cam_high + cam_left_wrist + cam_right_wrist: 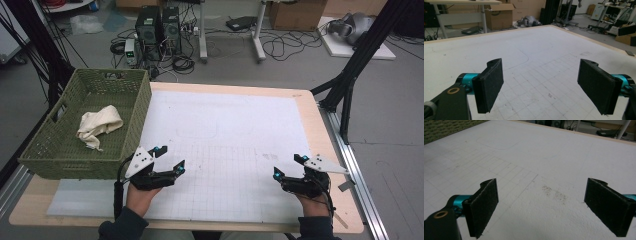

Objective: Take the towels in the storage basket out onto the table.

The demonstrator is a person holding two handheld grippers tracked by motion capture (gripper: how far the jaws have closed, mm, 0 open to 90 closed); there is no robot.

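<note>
The cloth (99, 125), crumpled in the green basket (47, 150) at the frame's left, is soft and light (pinch a raised fold); both tongs, left (169, 159) and right (288, 166), gape wide, empty.

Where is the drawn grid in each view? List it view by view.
High view: grid on the near half of the mat.
Left gripper view: centre and right, running between the jaws.
Right gripper view: left half.
Shared landmark: rounded outline just beyond the grid.
</note>
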